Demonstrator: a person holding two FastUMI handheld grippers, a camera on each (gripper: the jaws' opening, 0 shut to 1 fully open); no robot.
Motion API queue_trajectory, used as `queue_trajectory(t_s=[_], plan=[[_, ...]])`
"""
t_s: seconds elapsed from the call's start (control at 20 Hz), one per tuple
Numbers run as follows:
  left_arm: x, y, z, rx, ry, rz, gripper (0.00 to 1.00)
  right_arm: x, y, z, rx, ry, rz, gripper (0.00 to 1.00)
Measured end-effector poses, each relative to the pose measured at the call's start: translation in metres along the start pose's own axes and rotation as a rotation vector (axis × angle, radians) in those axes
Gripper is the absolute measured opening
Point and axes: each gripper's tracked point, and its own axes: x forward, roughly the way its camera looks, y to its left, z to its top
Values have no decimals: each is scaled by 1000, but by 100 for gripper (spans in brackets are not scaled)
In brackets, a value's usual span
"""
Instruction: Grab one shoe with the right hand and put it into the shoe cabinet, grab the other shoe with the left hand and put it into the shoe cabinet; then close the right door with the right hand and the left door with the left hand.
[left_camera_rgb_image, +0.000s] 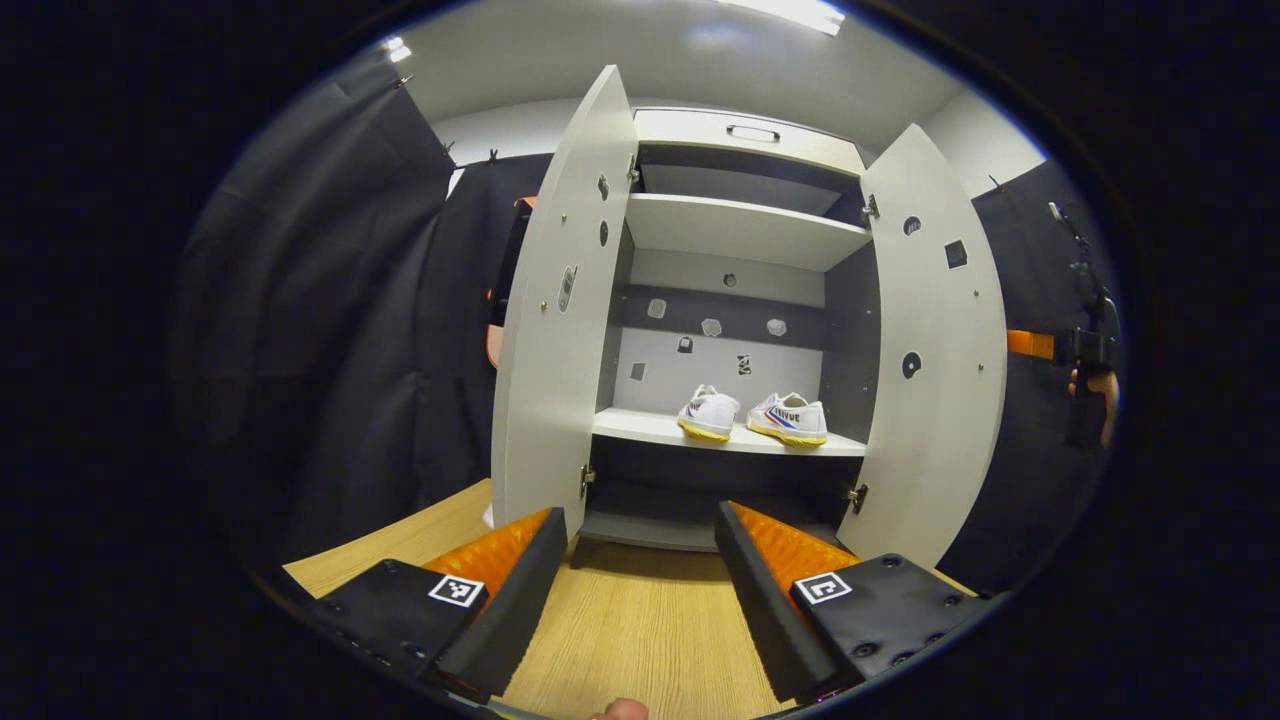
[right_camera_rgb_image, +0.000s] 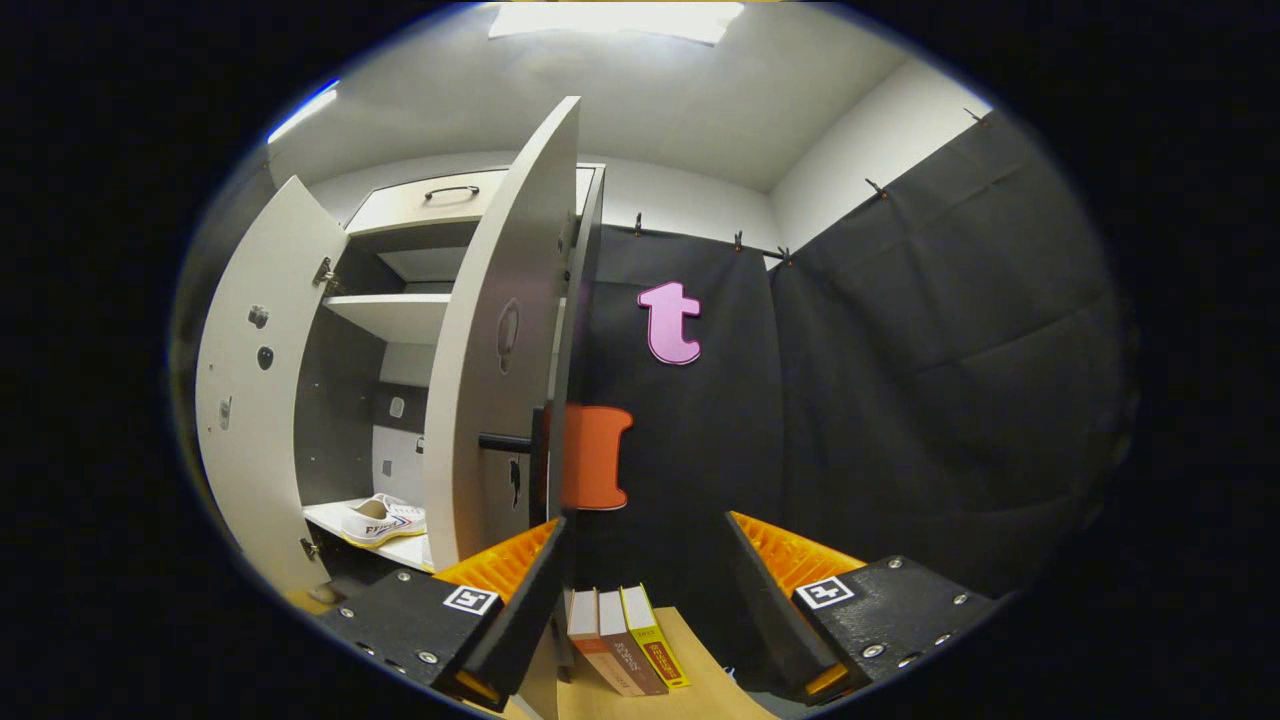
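Two white shoes, one (left_camera_rgb_image: 710, 412) beside the other (left_camera_rgb_image: 790, 417), stand side by side on the lower shelf (left_camera_rgb_image: 640, 428) of the shoe cabinet. Both doors stand wide: the left door (left_camera_rgb_image: 560, 320) and the right door (left_camera_rgb_image: 940, 350). My left gripper (left_camera_rgb_image: 640, 515) is open and empty, low in front of the cabinet, well short of it. My right gripper (right_camera_rgb_image: 645, 540) is open and empty too, beside the right door (right_camera_rgb_image: 500, 350), whose edge with a dark handle (right_camera_rgb_image: 505, 440) lies just past its left finger. One shoe (right_camera_rgb_image: 385, 520) shows between the doors; the left door (right_camera_rgb_image: 250, 380) is beyond.
A light wooden surface (left_camera_rgb_image: 640, 620) runs from under my left gripper to the cabinet's foot. The upper shelf (left_camera_rgb_image: 740, 230) is bare. Three books (right_camera_rgb_image: 625, 640) stand on the wood below my right gripper. A hand (left_camera_rgb_image: 1100, 395) holds the right gripper at the far right.
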Motion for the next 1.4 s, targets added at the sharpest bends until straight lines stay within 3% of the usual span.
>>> queue_trajectory(t_s=[0.55,1.4], plan=[[4,-12,0,34,-15,-44,97,-5,26,4,7,-6,37,87],[8,5,-8,14,7,-22,97,-7,120,6,67,-4,186,87]])
